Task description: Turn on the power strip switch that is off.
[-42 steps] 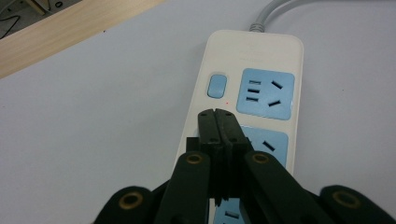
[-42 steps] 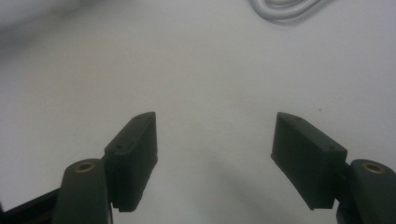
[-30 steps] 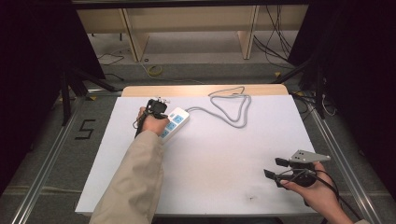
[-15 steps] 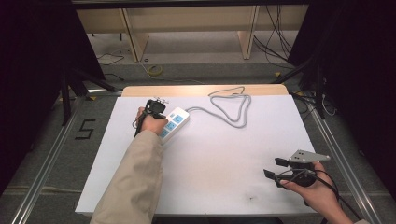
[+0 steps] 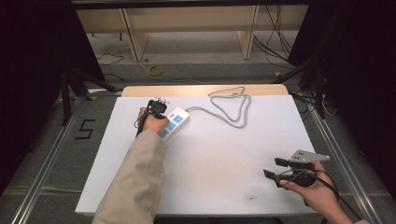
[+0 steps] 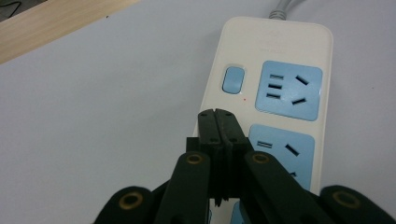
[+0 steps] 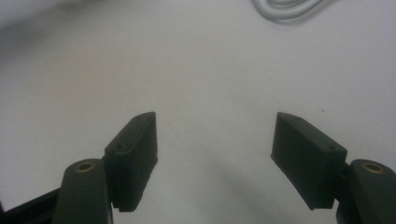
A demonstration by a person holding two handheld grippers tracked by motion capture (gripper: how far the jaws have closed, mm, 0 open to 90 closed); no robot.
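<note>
A white power strip (image 5: 175,122) with blue sockets lies on the white table top (image 5: 219,158) toward the back left. Its grey cable (image 5: 232,108) loops off to the right. In the left gripper view the strip (image 6: 280,70) shows a blue switch (image 6: 233,79) at its near end. My left gripper (image 6: 217,117) is shut with nothing between its jaws, and its tip hovers at the strip's left edge just short of the switch. My right gripper (image 5: 272,168) stands open near the table's front right, and it (image 7: 215,140) holds nothing over bare table.
A wooden strip (image 5: 201,90) runs along the table's far edge. Metal rails (image 5: 42,163) flank the table on the floor. Wooden shelving legs (image 5: 133,42) and loose cables (image 5: 275,37) lie beyond the table.
</note>
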